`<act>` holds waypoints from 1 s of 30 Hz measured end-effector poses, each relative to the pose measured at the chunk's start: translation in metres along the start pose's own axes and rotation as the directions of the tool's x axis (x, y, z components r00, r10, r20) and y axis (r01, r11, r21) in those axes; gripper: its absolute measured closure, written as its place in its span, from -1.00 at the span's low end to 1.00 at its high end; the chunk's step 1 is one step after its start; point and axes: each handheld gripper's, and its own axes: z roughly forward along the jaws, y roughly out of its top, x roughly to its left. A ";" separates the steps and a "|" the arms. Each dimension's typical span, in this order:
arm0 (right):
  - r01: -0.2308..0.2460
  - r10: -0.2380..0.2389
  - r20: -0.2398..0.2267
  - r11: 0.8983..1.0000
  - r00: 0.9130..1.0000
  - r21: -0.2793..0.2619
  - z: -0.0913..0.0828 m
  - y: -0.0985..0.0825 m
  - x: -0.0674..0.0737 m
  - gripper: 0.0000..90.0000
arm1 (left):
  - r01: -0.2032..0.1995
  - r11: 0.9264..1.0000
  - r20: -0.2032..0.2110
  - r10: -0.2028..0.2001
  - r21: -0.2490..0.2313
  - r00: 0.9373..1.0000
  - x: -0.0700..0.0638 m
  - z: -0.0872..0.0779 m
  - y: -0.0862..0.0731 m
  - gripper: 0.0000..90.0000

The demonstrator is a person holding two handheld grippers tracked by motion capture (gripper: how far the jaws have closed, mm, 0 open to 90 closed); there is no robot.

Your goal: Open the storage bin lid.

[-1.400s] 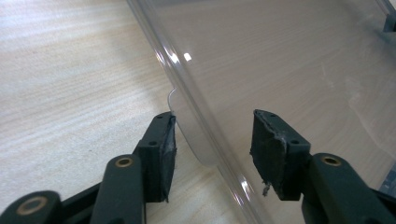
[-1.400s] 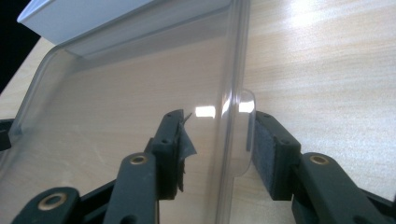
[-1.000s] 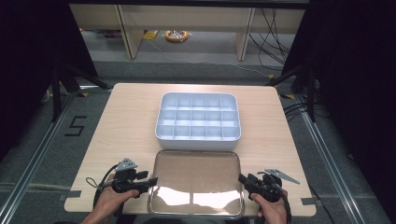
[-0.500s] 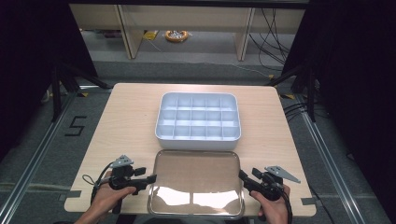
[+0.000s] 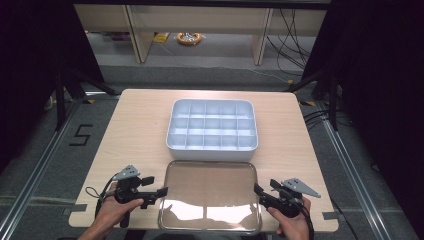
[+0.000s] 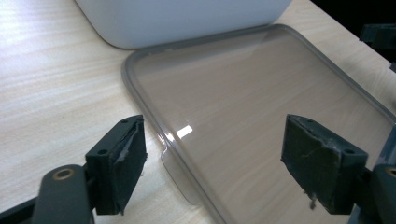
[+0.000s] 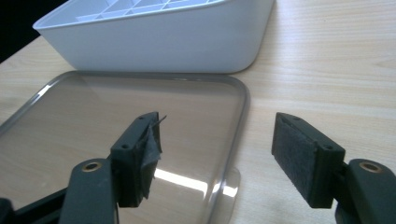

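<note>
A clear plastic lid (image 5: 210,196) lies flat at the table's near edge, in front of a white compartment box (image 5: 212,129). My left gripper (image 5: 159,192) is open at the lid's left edge; in the left gripper view its jaws straddle the lid's rim and small side tab (image 6: 176,170). My right gripper (image 5: 258,192) is open at the lid's right edge, and the right gripper view shows its jaws on either side of the rim and the right tab (image 7: 229,193). Neither holds anything. The box (image 7: 159,37) has several empty cells.
The wooden table (image 5: 140,125) has bare room left and right of the box. Dark curtains flank the table, and a shelf unit (image 5: 200,20) stands behind it. Cables run on the floor at the right (image 5: 320,120).
Both grippers have shifted slightly inward toward the lid's side edges. The lid and the box have stayed put.
</note>
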 end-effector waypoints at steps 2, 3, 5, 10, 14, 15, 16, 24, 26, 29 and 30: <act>-0.016 0.016 0.011 1.000 1.000 0.007 -0.001 0.000 0.003 -0.28 | 0.000 1.000 0.002 0.000 0.006 1.000 0.001 -0.001 0.000 -0.56; -0.009 0.009 0.009 1.000 1.000 0.004 0.000 0.000 0.002 -0.28 | 0.000 1.000 0.000 0.000 0.005 1.000 0.001 -0.002 -0.001 -0.56; -0.002 0.002 0.010 1.000 1.000 0.003 -0.001 0.000 0.002 -0.30 | -0.001 1.000 0.004 0.001 0.006 1.000 0.001 -0.003 -0.001 -0.56; -0.006 0.006 0.011 1.000 1.000 -0.006 -0.002 -0.001 0.000 -0.32 | -0.011 1.000 0.001 0.011 -0.009 1.000 0.001 -0.008 -0.003 -0.57; 0.003 -0.003 0.007 1.000 1.000 -0.004 -0.006 -0.001 0.002 -0.34 | -0.035 0.999 0.001 0.035 0.007 0.999 0.005 -0.016 -0.005 -0.57; 0.008 -0.008 0.000 1.000 1.000 -0.004 -0.007 -0.001 0.002 -0.34 | -0.033 0.999 0.001 0.033 0.008 0.999 0.005 -0.017 -0.005 -0.57; -0.007 0.007 -0.006 1.000 1.000 -0.003 -0.008 -0.002 0.003 -0.35 | -0.038 0.999 -0.004 0.038 0.009 0.999 0.005 -0.018 -0.006 -0.57; -0.001 0.001 -0.007 1.000 1.000 0.000 -0.018 -0.011 0.002 -0.38 | -0.041 0.999 0.014 0.040 0.004 0.999 0.001 -0.022 -0.012 -0.57; -0.017 0.017 -0.002 1.000 1.000 0.026 -0.023 -0.011 0.004 -0.38 | -0.040 0.999 0.002 0.040 0.010 0.999 -0.001 -0.024 -0.013 -0.56; -0.019 0.019 -0.034 1.000 0.999 -0.004 -0.024 -0.015 0.005 -0.39 | -0.040 0.999 -0.002 0.040 0.010 0.999 -0.003 -0.025 -0.015 -0.55; -0.037 0.037 -0.030 0.999 0.999 0.001 -0.027 -0.016 0.007 -0.40 | -0.047 0.999 -0.001 0.047 0.003 0.999 -0.003 -0.025 -0.016 -0.55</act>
